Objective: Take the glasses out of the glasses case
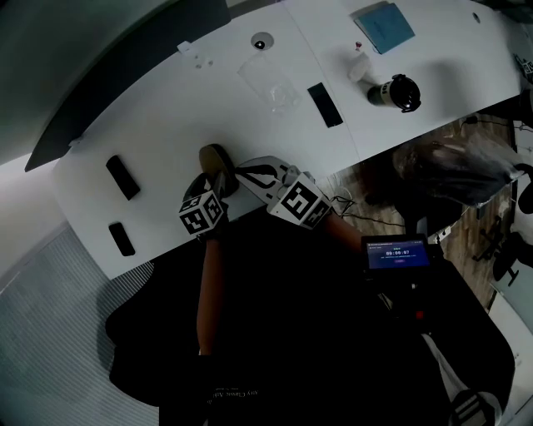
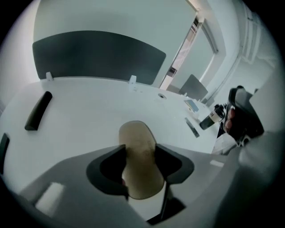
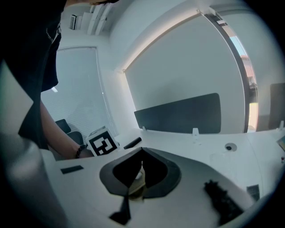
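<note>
Your left tongs clamp the glasses case at the desk's near edge. Your right tongs are closed together beside it, with bare desk beyond.

White desk, dark divider panel along its far edge. Two black oblong blocks on my left: one mid-desk, the other nearer the front edge. Further back: clear plastic sheet, flat black slab, small white cup, black-and-white bottle, blue pad. Off the desk to my right: small lit screen.
</note>
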A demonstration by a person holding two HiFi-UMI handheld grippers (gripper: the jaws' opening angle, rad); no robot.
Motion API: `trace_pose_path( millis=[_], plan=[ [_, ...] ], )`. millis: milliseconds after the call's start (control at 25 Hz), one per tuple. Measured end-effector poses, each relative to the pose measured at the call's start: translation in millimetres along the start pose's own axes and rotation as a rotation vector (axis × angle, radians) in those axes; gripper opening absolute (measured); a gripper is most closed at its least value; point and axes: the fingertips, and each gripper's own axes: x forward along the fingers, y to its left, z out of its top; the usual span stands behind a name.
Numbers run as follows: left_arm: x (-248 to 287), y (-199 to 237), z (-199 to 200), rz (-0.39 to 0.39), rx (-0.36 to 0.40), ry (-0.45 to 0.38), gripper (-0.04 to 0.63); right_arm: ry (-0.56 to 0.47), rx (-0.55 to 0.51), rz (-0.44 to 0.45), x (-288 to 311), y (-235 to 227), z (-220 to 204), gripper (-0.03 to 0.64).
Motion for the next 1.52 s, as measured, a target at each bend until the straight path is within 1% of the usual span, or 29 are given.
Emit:
trace_pose_path(
  millis=[40, 80, 160, 200, 240, 280, 320, 360, 400, 520, 560, 600, 640, 680, 720, 800, 1000, 1080, 1200, 1240, 1400, 1520],
  plan=[
    [-4, 3, 1, -0.009, -0.033, -0.020, 0.120, 0.003, -0.005, 0.002, 1, 1, 0, 0.006],
    [-6, 6, 2, -0.015, -0.052, -0.033, 0.021, 0.009, -0.006, 0.006, 2, 1, -1, 0.007],
    [-9, 7, 1, -0.042, -0.069, -0.036, 0.009, 0.032, -0.002, 0.018, 8, 0, -9, 0.006],
    [-11, 5, 1, -0.066, -0.085, -0.035, 0.019, 0.052, -0.003, 0.020, 12, -3, -15, 0.006],
    [-13, 2, 2, -0.094, -0.111, -0.035, 0.074, 0.077, -0.007, 0.016, 17, -6, -22, 0.007],
    [-16, -1, 4, -0.119, -0.140, -0.034, 0.168, 0.099, -0.012, 0.007, 23, -10, -29, 0.008],
    [-18, -4, 5, -0.131, -0.160, -0.028, 0.241, 0.117, -0.012, -0.008, 27, -14, -34, 0.006],
    [-18, -6, 6, -0.125, -0.161, -0.017, 0.302, 0.133, -0.006, -0.026, 31, -18, -38, 0.007],
    [-16, -8, 5, -0.103, -0.139, -0.004, 0.349, 0.149, 0.004, -0.041, 32, -22, -41, 0.006],
    [5, -14, -4, -0.013, -0.012, 0.046, 0.462, 0.161, 0.031, -0.062, 34, -31, -45, 0.006],
    [13, -16, -9, 0.011, 0.029, 0.068, 0.481, 0.162, 0.038, -0.064, 36, -31, -45, 0.006],
    [19, -16, -15, 0.029, 0.064, 0.089, 0.489, 0.165, 0.043, -0.063, 37, -31, -45, 0.007],
    [22, -16, -19, 0.043, 0.090, 0.105, 0.483, 0.166, 0.045, -0.061, 39, -31, -45, 0.006],
    [23, -15, -22, 0.054, 0.107, 0.113, 0.467, 0.167, 0.045, -0.057, 39, -30, -45, 0.006],
    [22, -13, -22, 0.063, 0.113, 0.111, 0.430, 0.169, 0.045, -0.053, 40, -30, -46, 0.006],
    [18, -9, -20, 0.073, 0.099, 0.099, 0.334, 0.177, 0.048, -0.044, 42, -30, -48, 0.006],
    [14, -4, -18, 0.055, 0.037, 0.098, 0.318, 0.214, 0.070, -0.019, 48, -27, -64, 0.006],
    [13, -4, -17, 0.024, -0.005, 0.096, 0.313, 0.229, 0.068, -0.010, 52, -25, -70, 0.006],
    [8, -2, -18, -0.053, -0.119, 0.080, 0.307, 0.266, 0.066, 0.005, 60, -21, -84, 0.008],
    [7, -1, -18, -0.078, -0.146, 0.075, 0.307, 0.280, 0.066, 0.012, 63, -20, -90, 0.006],
    [2, 5, -18, -0.182, -0.203, 0.061, 0.305, 0.332, 0.040, 0.040, 74, -13, -108, 0.006],
    [-2, 7, -16, -0.268, -0.266, 0.036, 0.304, 0.371, -0.036, 0.051, 83, -9, -121, 0.006]
  ],
)
